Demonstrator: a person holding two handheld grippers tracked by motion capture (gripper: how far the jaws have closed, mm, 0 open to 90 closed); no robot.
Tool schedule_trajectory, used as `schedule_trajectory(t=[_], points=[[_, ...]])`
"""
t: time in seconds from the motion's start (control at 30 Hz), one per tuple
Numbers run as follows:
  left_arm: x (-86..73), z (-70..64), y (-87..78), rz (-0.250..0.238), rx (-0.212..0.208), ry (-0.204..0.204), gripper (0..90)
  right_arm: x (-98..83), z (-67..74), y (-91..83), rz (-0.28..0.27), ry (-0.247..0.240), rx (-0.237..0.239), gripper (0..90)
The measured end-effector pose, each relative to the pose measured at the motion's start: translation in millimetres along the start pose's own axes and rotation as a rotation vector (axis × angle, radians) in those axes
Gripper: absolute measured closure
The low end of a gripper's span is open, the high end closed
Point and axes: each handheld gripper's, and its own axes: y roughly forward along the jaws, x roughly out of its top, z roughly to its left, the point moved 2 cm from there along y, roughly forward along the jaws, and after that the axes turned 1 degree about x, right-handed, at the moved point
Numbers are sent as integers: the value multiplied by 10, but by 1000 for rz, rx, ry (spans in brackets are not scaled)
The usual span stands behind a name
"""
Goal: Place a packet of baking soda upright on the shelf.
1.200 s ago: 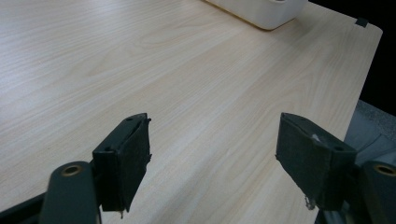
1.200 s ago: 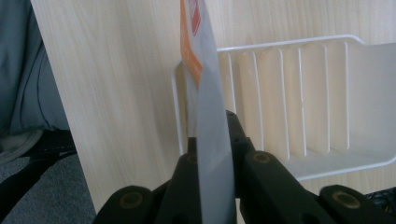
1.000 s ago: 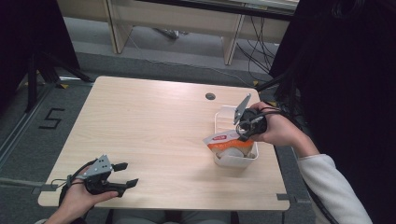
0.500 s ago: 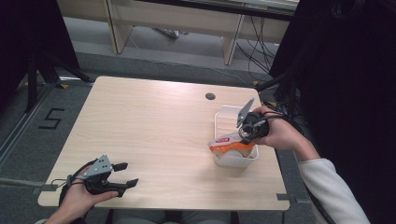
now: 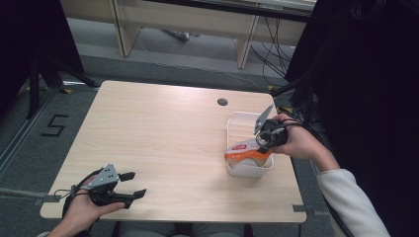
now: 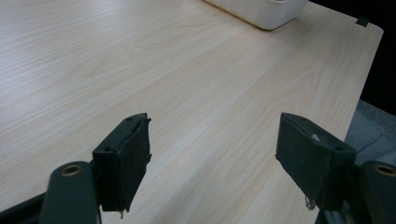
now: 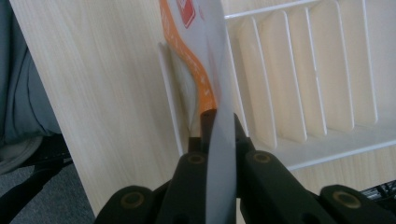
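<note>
In the high view, the pale wood-grain table [image 5: 163, 133] had rounded corners and a cable hole [image 5: 222, 101] at 1 o'clock. The white ribbed bin [image 5: 238, 124] stood near the 3 o'clock edge. The right gripper [image 5: 263, 139] hung over the bin, pinching a flat orange-and-white packet [image 5: 243, 151] lying partly inside. The left gripper [image 5: 132, 184] rested at 7 o'clock, jaws wide, broad bare wood ahead.

In the left gripper view, the padded jaws stood wide and empty; the bin [image 6: 261, 10] sat at 1 o'clock.

In the right gripper view, the jaws clamped the packet's [image 7: 219, 88] thin edge beside the slatted bin [image 7: 299, 70].
</note>
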Motion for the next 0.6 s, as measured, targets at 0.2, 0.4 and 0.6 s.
schedule_trajectory(t=[0.2,0.4,0.6], points=[[2,-5,7,-9,1,-9,255,-14,-9,6,-15,-4,11,900],[-3,-7,0,-3,3,-19,255,-29,6,2,-12,23,14,900],[-3,-8,-1,-3,4,-19,255,-20,8,-21,-18,17,-8,819]])
